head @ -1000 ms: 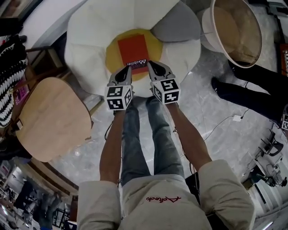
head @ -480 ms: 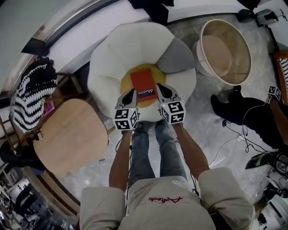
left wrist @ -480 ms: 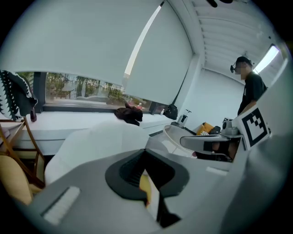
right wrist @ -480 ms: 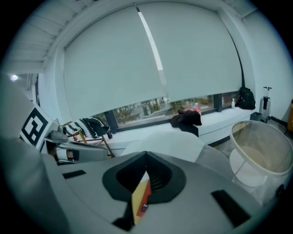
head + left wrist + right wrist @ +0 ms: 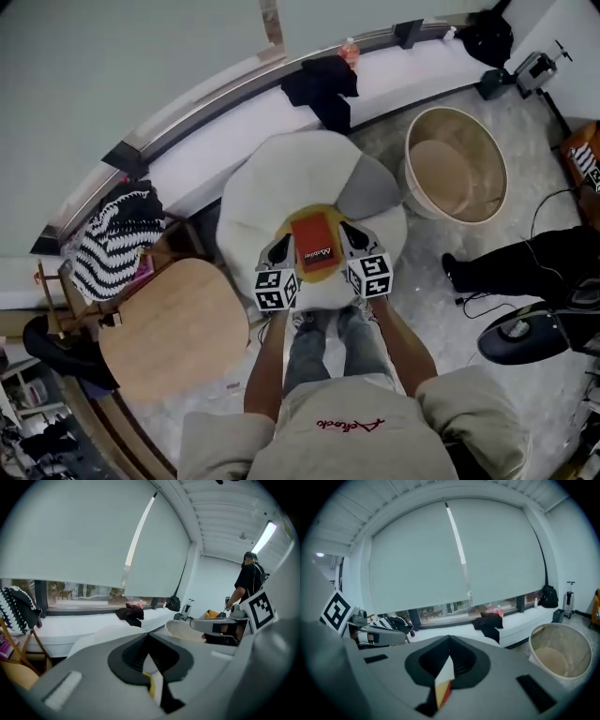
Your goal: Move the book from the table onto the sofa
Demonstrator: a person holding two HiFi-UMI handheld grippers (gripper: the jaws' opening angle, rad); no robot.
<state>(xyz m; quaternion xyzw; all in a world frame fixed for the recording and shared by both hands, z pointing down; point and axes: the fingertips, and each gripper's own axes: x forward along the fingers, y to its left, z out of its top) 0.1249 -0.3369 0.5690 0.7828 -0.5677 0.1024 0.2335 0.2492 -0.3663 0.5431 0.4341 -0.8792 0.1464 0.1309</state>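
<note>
— While I'm looking down from the head camera, where is the book (image 5: 312, 241)?
— It lies flat on the yellow middle of the sofa (image 5: 267, 183). My 2 grippers flank it: the left gripper (image 5: 283, 246) and the right gripper (image 5: 347, 231) are both clenched, gripping nothing.

Person fills 6 o'clock of head view: cream sweatshirt (image 5: 281, 441), red script print (image 5: 349, 425) on chest, sleeves ending at elbows. Blue jeans (image 5: 339, 345) run toward 12 o'clock. Left gripper (image 5: 283, 247) and right gripper (image 5: 349, 232): grey shells, dark jaw pads, black-and-white marker cube at each one's 6 o'clock end.
</note>
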